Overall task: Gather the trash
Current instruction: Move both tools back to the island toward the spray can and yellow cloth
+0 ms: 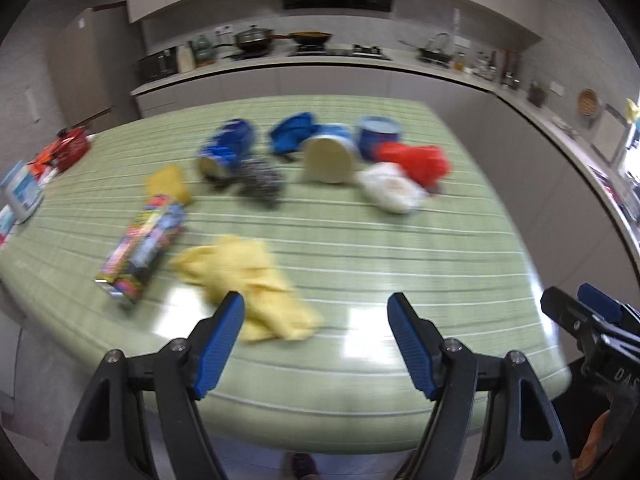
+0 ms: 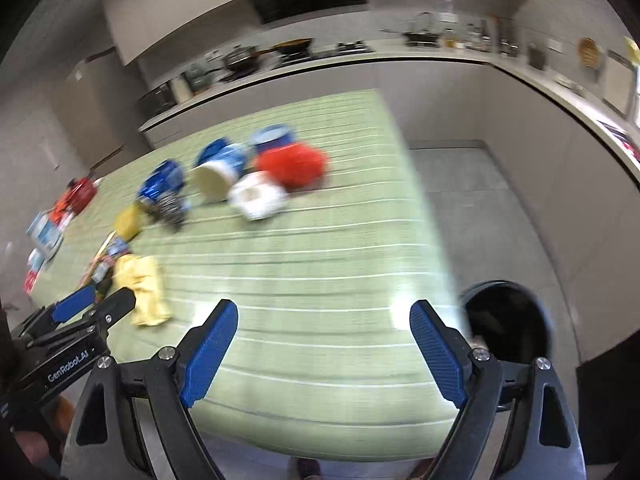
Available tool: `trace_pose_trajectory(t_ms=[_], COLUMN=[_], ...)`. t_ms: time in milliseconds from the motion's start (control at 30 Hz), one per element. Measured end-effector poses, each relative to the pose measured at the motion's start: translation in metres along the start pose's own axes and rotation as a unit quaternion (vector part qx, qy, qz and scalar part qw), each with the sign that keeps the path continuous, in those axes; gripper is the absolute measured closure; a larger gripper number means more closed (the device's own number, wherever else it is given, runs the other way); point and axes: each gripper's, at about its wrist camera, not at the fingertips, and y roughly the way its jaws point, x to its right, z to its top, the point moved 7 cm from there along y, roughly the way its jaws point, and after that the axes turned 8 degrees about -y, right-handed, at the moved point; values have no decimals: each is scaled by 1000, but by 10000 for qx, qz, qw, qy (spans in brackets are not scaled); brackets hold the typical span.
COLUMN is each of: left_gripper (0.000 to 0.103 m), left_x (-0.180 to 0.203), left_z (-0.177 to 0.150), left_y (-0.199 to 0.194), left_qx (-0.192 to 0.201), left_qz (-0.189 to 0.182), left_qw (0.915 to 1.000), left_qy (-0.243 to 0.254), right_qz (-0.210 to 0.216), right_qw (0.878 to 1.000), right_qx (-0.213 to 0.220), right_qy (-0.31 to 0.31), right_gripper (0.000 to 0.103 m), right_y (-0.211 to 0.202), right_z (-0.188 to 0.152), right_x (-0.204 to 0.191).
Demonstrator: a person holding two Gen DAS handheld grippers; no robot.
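Even indoor light, white glare patches on the tablecloth (image 1: pixel 360 240), motion blur, fisheye-bent dark edges

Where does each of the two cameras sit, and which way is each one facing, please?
Left wrist: on the left gripper, looking down over the green table toward the kitchen counter; its own open fingers show, with the right gripper at the right edge.
Right wrist: on the right gripper, same heading, nearer the table's right edge; the black bin and left gripper show.
Shared: yellow cloth, red bag.
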Motion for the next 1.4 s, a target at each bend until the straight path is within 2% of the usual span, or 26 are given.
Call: trace_pose_trajectory(t_ms=[233,333,500,700,900,1133,1400], left_gripper=[28,28,28,28,28,28,28], left_x=[-74,-94,-120,-141,-160,-165,-170], left_z=[19,24,26,33,48,56,58], left_y=[6,12,22,35,60,86,110], left_qx=[111,132,66,-18,-267,-444,-646], left_qz=[272,451,608,538,154,-205,-459], left_qw=[9989,9978,9969,9978,9995,9982,9953], left_qy=[-369,-470,-504,-375,-80,359,548], right_qz=[522,714,979,888,702,314,55], right_qw=[9972,9945,9918,9921,9954,9973,9970], right_qx=[-133,-99,-147,-213,-223,-413,-601], right_qy=[-526,-760,-809,-857,-615,-529,-478], right_gripper=[14,14,14,14,14,14,14], right_y=[29,38,56,67,83,106,124], right_z=[11,17,23,28,33,29,25], right_x=[-95,-118,-146,-171,-193,-215,-224])
